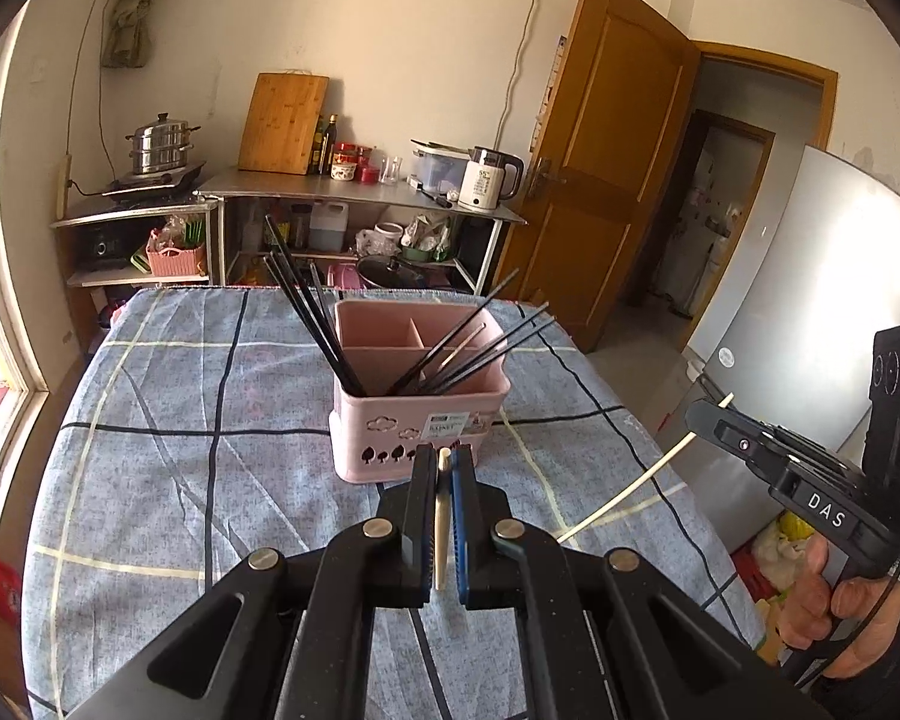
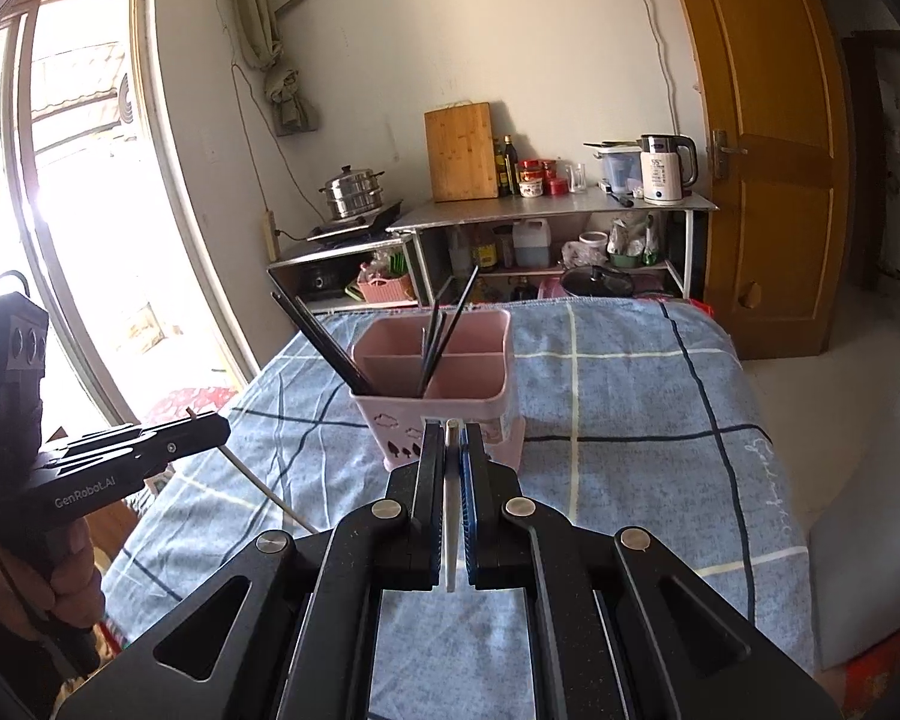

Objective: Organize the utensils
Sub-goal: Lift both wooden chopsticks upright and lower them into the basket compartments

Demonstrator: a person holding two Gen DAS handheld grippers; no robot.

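Grippers: your left gripper [image 1: 444,459] is clamped on a cream chopstick [image 1: 441,534]; your right gripper [image 2: 452,432] is likewise clenched on a second cream chopstick [image 2: 452,516]; each stick runs lengthwise between the closed pads
Cross view: from your left camera the right gripper [image 1: 705,411] shows at the right edge, its chopstick [image 1: 624,495] slanting down toward the cloth; from your right camera the left gripper [image 2: 210,423] shows at the left, its chopstick [image 2: 267,489] slanting down likewise
Hands: your right hand [image 1: 834,612] and left hand [image 2: 48,576] grip the handles
Holder: pink utensil holder [image 1: 417,420] stands upright on the blue checked tablecloth [image 1: 210,396], just beyond both sets of fingertips; it has divided compartments
Black chopsticks: a bundle [image 1: 306,294] leans out of the holder's near compartment, fanned to both sides
Backdrop: steel shelf [image 1: 360,189] with kettle [image 1: 489,177] and cutting board [image 1: 282,123]; wooden door [image 1: 606,138] beside it
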